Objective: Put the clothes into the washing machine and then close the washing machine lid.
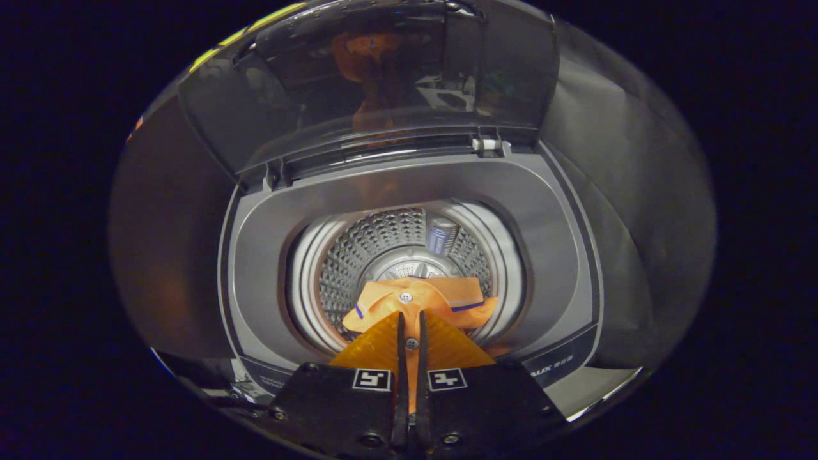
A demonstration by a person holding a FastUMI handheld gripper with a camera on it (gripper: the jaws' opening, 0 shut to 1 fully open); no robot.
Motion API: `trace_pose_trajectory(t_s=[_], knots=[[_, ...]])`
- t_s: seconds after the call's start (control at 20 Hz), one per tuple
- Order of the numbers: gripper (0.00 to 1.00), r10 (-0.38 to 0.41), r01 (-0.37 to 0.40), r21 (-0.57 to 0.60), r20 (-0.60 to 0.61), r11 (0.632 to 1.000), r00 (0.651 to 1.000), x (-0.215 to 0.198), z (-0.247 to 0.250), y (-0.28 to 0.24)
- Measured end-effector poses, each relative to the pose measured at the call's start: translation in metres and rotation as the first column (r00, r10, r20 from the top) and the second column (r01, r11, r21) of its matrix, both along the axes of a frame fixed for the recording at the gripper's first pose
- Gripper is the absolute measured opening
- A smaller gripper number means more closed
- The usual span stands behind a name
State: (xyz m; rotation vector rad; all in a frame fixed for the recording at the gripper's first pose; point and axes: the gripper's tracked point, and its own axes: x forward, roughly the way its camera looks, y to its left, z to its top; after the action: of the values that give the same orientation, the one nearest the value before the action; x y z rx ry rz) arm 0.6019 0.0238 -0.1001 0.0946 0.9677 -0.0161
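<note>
An orange shirt (418,300) with a collar, white buttons and a blue trim line hangs from my gripper (411,322), whose fingers are shut on its button placket. The shirt hangs over the front of the round opening of the grey top-loading washing machine (268,255). Below and beyond the shirt I see the perforated steel drum (377,246) and its ribbed bottom. The washer's dark see-through lid (383,83) stands raised at the back, with an orange reflection of the shirt in it.
The washer's grey top deck rings the drum opening, with a control strip (562,364) along its front edge on the right. Dark booth walls close in on both sides of the machine and behind the lid.
</note>
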Motion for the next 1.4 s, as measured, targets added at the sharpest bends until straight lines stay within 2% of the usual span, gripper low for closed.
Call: trace_pose_trajectory(t_s=[0.1, 0.2, 0.3, 0.4, 0.8, 1.05, 1.4], knots=[[0.11, -0.005, 0.005, 0.036, 0.005, 0.999, 1.000, 0.002, 0.003, 0.004], [0.19, -0.012, 0.011, 0.055, 0.017, 0.998, 1.000, 0.005, 0.009, 0.005], [0.40, -0.007, 0.006, 0.037, 0.049, 0.999, 0.999, 0.004, 0.009, 0.005], [0.47, 0.001, -0.002, 0.008, 0.099, 1.000, 0.995, 0.006, 0.020, 0.002], [0.47, 0.102, -0.081, -0.091, 0.253, 0.993, 0.962, 0.004, 0.051, 0.010], [0.47, 0.184, -0.128, -0.170, 0.373, 0.977, 0.909, 0.002, 0.095, 0.014], [0.47, 0.213, -0.135, -0.185, 0.513, 0.973, 0.831, 0.002, 0.167, 0.020]])
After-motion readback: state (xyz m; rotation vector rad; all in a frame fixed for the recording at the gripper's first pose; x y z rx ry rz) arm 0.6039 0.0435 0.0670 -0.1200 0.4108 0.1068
